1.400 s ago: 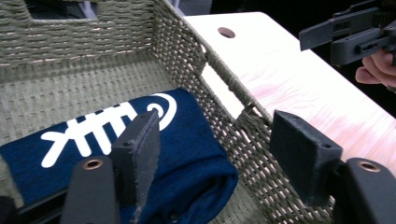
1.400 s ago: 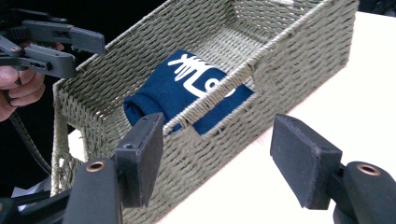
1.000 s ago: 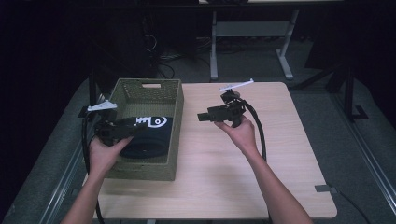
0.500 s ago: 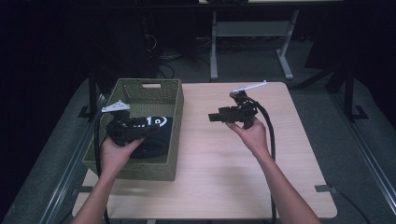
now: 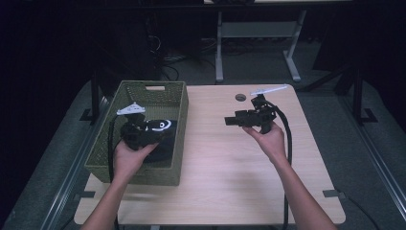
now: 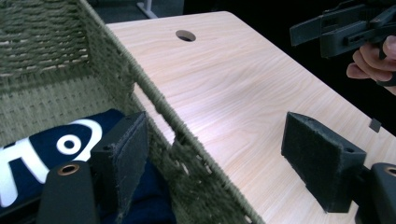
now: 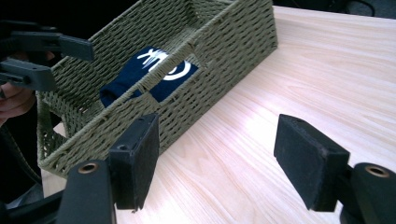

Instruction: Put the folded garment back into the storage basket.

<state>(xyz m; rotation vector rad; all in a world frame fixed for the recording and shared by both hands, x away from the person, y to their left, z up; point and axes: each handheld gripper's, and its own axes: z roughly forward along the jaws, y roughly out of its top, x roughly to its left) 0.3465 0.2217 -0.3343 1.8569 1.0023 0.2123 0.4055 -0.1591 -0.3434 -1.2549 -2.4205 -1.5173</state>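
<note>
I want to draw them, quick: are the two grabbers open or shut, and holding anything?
Left gripper: open, holding nothing, jaws just widened.
Right gripper: open, holding nothing.

Dark navy folded cloth (image 7: 149,74) with white printed design, lying flat on floor of green woven basket (image 5: 178,120). In left gripper view, cloth (image 6: 56,144) sits just behind and beneath left jaw, basket wall between jaws. In right gripper view, cloth lies well beyond jaws, behind basket wall.
</note>
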